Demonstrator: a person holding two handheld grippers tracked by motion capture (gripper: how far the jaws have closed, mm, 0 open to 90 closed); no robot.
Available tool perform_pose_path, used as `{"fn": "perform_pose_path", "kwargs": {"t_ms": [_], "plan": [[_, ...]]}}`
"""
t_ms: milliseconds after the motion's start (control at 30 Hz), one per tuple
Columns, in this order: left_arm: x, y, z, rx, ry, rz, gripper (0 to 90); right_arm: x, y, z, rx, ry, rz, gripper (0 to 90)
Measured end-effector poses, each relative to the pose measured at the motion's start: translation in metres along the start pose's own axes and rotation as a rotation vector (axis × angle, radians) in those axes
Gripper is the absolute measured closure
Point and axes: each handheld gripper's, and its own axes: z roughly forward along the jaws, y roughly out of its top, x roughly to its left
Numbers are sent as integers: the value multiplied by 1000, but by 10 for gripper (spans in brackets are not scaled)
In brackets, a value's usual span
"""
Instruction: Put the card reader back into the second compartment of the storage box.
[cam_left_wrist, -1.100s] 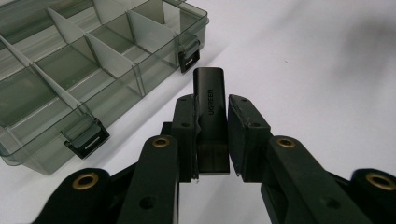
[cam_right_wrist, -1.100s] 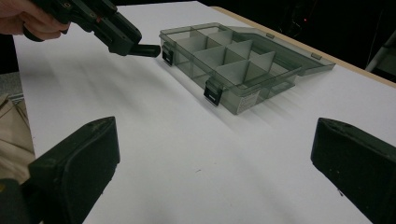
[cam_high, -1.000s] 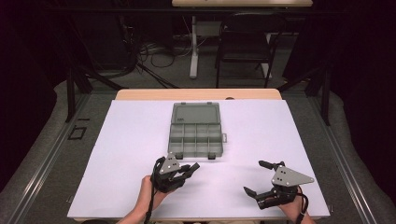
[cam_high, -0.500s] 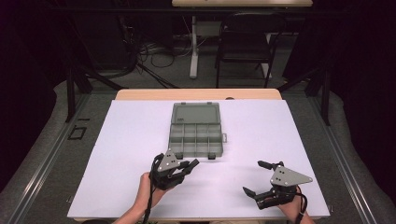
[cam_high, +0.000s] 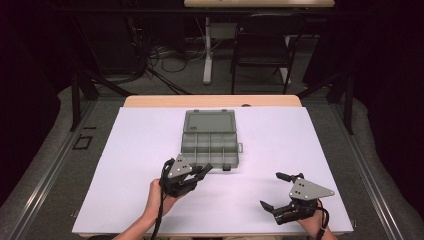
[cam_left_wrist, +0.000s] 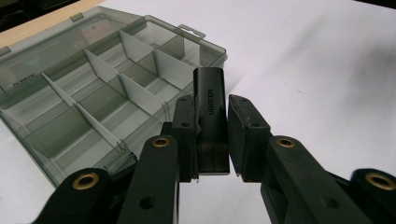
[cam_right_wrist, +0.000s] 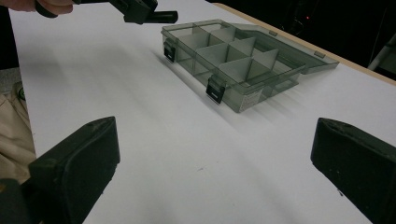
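A small black adapter (cam_left_wrist: 210, 107) marked UGREEN sits upright between the jaws of my left gripper (cam_left_wrist: 212, 100), which is shut on it. In the high view the left gripper (cam_high: 202, 170) hovers just in front of the near left corner of a smoky clear compartment box (cam_high: 210, 140), whose lid lies open flat behind it. The box's compartments (cam_left_wrist: 88, 116) look empty. My right gripper (cam_high: 270, 190) rests low at the near right of the table, open, with nothing between its jaws (cam_right_wrist: 215, 140). Far off in the right gripper view are the adapter (cam_right_wrist: 163, 17) and the box (cam_right_wrist: 233, 56).
A white sheet (cam_high: 125, 150) covers the table, with a wooden edge (cam_high: 150, 101) at the far side. Two latches (cam_right_wrist: 215, 89) hang on the box's near wall. A chair (cam_high: 262, 45) and cables stand on the floor beyond.
My left gripper has edged slightly toward the box with the adapter still in it. The right gripper has kept still.
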Motion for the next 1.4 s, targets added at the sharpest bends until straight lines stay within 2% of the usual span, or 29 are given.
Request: {"fn": "perform_pose_path", "kwargs": {"t_ms": [700,1133,1200,1400], "plan": [[11,14,-3,-48,31,-5,739,0,0,1,5,2,0,8],[19,22,1,-61,43,-6,739,0,0,0,3,2,-3,9],[20,26,3,-66,48,7,739,0,0,0,7,-1,6,9],[24,30,3,-77,64,10,739,1,0,0,6,-6,-4,9]]}}
